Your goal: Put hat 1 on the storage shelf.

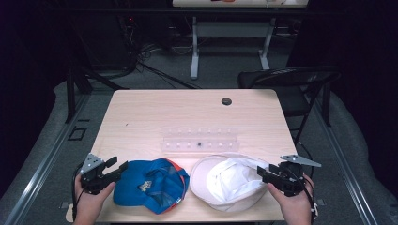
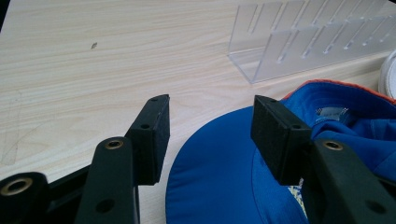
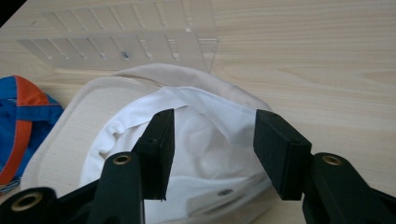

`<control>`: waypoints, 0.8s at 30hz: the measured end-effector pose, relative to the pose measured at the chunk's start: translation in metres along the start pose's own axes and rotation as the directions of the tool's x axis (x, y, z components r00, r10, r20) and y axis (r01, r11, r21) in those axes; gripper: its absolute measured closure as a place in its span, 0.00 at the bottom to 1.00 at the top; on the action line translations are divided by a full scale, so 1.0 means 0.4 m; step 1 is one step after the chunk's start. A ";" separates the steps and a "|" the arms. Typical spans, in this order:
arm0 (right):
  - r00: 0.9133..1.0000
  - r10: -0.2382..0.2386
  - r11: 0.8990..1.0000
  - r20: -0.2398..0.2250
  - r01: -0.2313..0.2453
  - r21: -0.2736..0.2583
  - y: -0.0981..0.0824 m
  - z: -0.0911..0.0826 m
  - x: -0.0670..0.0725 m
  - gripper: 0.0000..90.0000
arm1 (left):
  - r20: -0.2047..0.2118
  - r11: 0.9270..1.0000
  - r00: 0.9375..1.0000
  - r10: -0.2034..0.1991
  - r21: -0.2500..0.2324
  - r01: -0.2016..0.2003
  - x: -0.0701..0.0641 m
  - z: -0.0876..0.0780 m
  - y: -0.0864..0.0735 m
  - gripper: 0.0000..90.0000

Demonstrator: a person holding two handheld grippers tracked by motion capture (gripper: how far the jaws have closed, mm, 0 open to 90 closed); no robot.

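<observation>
Both jaws released: left gripper point(image 1: 118, 165) is poised over the blue cap point(image 1: 150, 183) brim, right gripper point(image 1: 263, 172) over the white cap point(image 1: 230, 183), probably for pickup toward the far rack point(image 1: 199, 143).

No readable text, brand, number or sign anywhere. Blue cap point(image 2: 224, 172) has a small sewn tag point(image 2: 332, 112) inside, print too blurred to read; a patterned patch at its front in the high view is illegible too. White cap point(image 3: 201, 154) has an inner label point(image 3: 225, 192) with a dark mark, unreadable. Clear rack point(image 1: 199, 140) bears no lettering.
</observation>
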State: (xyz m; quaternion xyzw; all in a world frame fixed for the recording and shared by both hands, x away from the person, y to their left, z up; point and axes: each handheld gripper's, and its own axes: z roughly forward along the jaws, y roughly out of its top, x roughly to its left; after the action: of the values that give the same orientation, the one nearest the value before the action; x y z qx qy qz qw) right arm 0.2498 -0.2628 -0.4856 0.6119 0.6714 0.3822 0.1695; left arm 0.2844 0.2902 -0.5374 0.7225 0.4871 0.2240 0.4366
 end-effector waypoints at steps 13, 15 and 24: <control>0.994 0.104 0.994 0.034 -0.104 0.008 -0.054 -0.012 -0.055 0.54 | -0.006 1.000 1.000 -0.009 0.003 0.009 0.003 0.000 0.000 0.53; 0.994 0.107 0.994 0.036 -0.107 0.013 -0.056 -0.006 -0.051 0.53 | -0.005 1.000 1.000 -0.009 0.003 0.009 0.003 0.000 0.000 0.53; 0.991 0.121 0.992 0.048 -0.123 0.037 -0.068 0.004 -0.044 0.53 | -0.006 1.000 1.000 -0.019 0.002 0.019 0.009 -0.003 -0.001 0.53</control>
State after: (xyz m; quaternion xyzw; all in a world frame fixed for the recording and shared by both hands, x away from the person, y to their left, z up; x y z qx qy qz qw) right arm 0.2356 -0.2781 -0.5103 0.6637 0.6361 0.3643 0.1490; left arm 0.2847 0.2941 -0.5373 0.7176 0.4955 0.2214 0.4366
